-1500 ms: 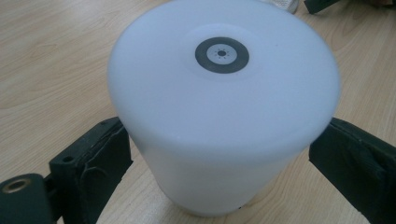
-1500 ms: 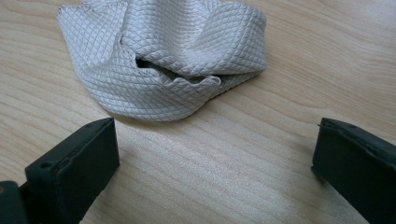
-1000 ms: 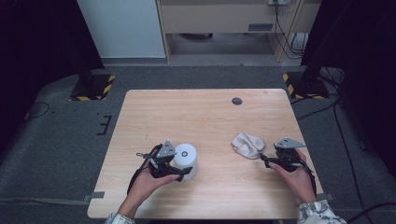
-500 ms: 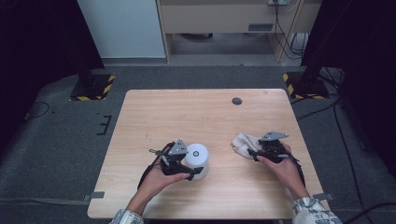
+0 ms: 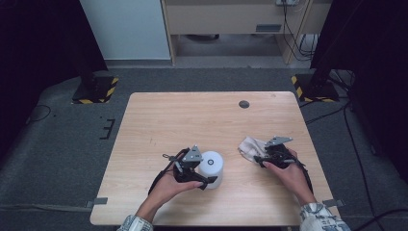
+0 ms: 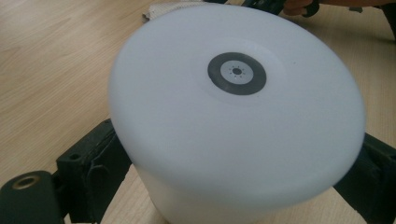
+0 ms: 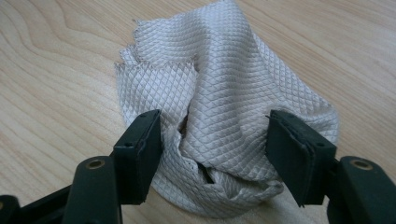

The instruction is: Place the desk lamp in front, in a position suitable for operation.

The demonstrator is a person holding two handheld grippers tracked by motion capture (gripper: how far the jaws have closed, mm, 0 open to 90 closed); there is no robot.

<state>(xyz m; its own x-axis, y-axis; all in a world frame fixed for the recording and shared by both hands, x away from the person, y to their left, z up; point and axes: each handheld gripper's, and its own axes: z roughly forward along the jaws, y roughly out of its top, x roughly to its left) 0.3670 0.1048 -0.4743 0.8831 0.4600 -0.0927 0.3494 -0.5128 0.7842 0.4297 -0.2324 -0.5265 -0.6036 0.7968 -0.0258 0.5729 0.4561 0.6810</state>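
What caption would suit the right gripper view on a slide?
Right gripper, jaws closing around a crumpled quilted cloth on the wooden table.

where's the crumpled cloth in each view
high view: the cloth lies right of centre on the table, at the right gripper tips.
left gripper view: a sliver of it at the top edge, behind the white cylinder.
right gripper view: centre, between the two black jaws, which have just been closing.
shared landmark: the light wood tabletop.

Left gripper clamped, right gripper half-open, jaws just closing.
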